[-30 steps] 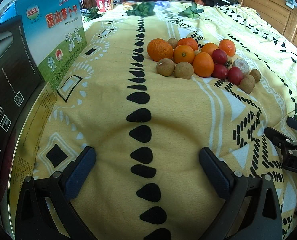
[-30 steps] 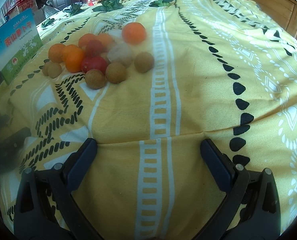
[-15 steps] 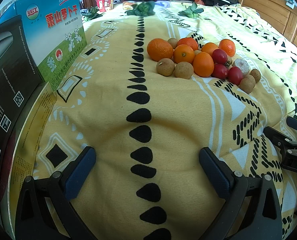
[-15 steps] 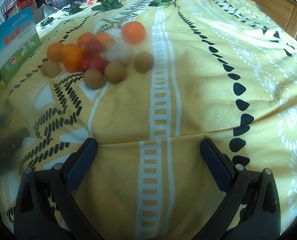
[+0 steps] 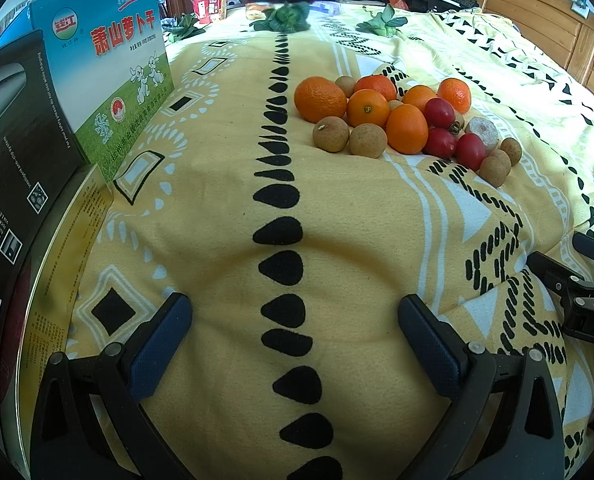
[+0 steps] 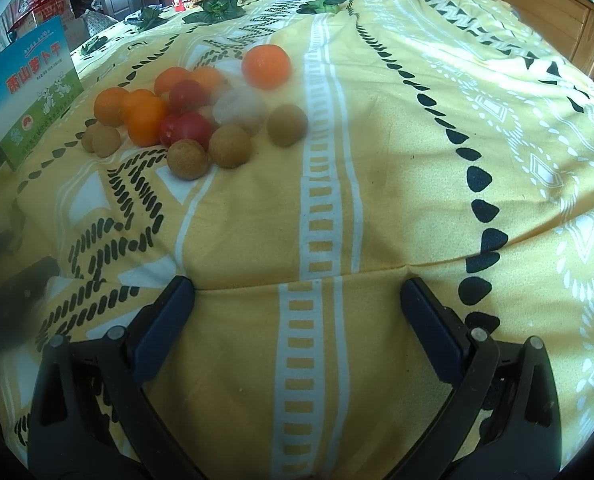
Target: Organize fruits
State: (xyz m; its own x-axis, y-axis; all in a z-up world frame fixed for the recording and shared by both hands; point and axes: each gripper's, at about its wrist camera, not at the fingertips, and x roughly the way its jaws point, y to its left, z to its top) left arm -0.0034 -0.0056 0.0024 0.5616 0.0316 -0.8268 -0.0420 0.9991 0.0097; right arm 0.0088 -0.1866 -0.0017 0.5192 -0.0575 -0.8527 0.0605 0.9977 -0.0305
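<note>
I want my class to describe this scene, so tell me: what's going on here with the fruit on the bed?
A person holds two grippers over a yellow patterned blanket. The left gripper and right gripper are both open and empty. Ahead lies one mixed pile: oranges, red tomatoes and small brown fruits, all touching or close together. A green and blue box stands at the left. No sorting is visible yet.

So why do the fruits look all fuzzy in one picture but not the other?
Right wrist view: the fruit pile is soft and hazy, and the left edge is smeared dark. Left wrist view: the same pile is crisp. Both views bend the yellow blanket into a bulge, a fisheye effect.
</note>
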